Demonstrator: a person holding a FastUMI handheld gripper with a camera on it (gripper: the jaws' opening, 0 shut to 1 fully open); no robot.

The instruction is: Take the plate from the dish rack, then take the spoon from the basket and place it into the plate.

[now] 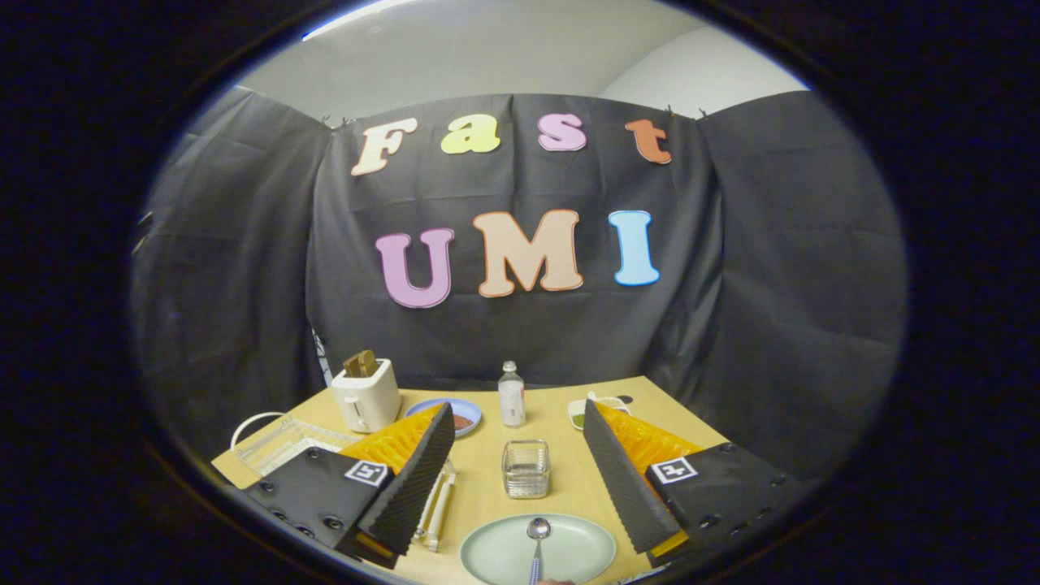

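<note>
A pale green plate (569, 548) lies on the wooden table, low between my fingers. A metal spoon (538, 536) rests in it, bowl pointing away from me. My gripper (520, 443) hangs above the table, open wide, with nothing between its fingers. Just beyond the plate stands a small wire basket (526, 468). The white dish rack (280, 443) sits to the left, partly hidden behind my left finger (414, 479).
A white toaster (366, 396) with a slice of toast stands at the back left. Next to it is a blue dish (463, 418), then a clear bottle (511, 396). A white cup (578, 414) with something green sits behind my right finger. Black cloth walls close the table.
</note>
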